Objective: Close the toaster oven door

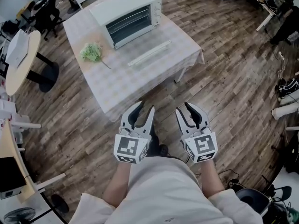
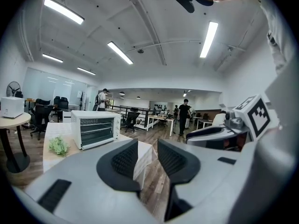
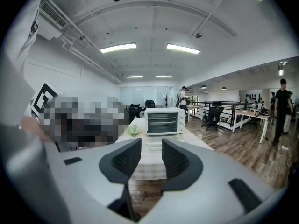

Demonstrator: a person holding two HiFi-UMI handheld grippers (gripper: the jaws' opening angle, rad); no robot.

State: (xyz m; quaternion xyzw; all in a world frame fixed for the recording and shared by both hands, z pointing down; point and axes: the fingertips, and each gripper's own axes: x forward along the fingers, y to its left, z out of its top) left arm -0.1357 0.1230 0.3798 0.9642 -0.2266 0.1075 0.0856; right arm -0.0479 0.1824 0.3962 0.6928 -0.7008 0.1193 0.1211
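Note:
A white toaster oven point(image 1: 128, 15) stands at the far side of a table with a checked cloth point(image 1: 140, 80); its glass door looks flat against the body. In the left gripper view the oven point(image 2: 96, 127) is far off to the left, and in the right gripper view the oven point(image 3: 163, 120) is straight ahead. My left gripper point(image 1: 145, 112) and right gripper point(image 1: 186, 111) hang side by side over the wooden floor, short of the table's near edge. Both stand open with nothing between the fingers.
A green leafy bunch point(image 1: 92, 52) lies left of the oven, and a long white tray point(image 1: 149, 53) lies in front of it. A round wooden table point(image 1: 18, 59) and chairs stand to the left. Cables and bags lie on the floor at right. People point(image 2: 185, 113) stand far back.

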